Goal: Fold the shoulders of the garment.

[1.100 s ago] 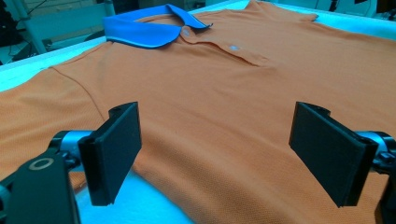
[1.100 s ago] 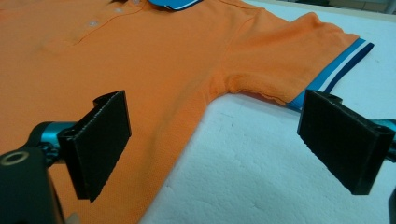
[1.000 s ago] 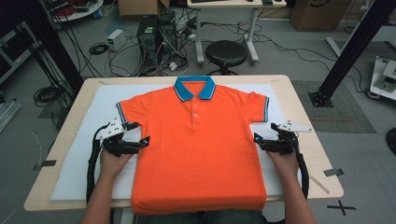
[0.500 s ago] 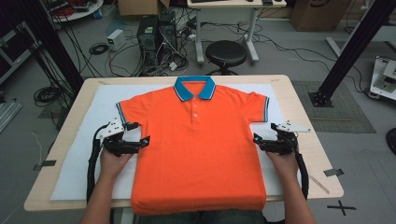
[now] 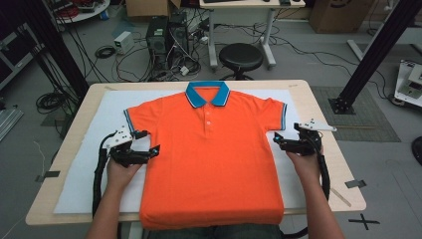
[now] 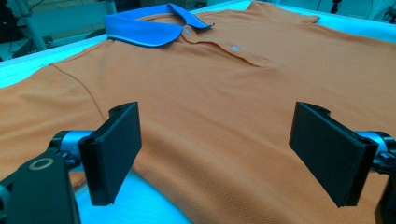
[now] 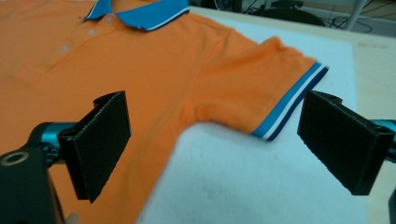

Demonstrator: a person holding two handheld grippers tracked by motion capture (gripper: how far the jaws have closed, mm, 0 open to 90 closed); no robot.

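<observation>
Now the left gripper (image 5: 152, 149) sits a touch lower and closer to the garment's side edge than it did a second ago, while the right gripper (image 5: 276, 140) has hardly shifted beside the opposite edge; the change is slight, which suggests both hands are settling into position for a first grasp and that folding has not begun. In the left gripper view the two black jaws stand wide apart with nothing between them, hovering over the left flank of the orange short-sleeved polo shirt (image 6: 224, 107), just above where its edge meets the white padded mat (image 6: 135, 200). In the right gripper view the jaws are likewise spread and empty, framing the armpit and the sleeve cuff with its blue and white stripes (image 7: 289, 105). From the high view the orange polo shirt (image 5: 209, 159) lies flat and face up in the middle of the white mat (image 5: 99, 119), its blue collar (image 5: 207, 93) pointing away from the person and its hem hanging a little over the near edge of the pale wooden table (image 5: 318, 109). Neither gripper appears to touch the cloth yet.
</observation>
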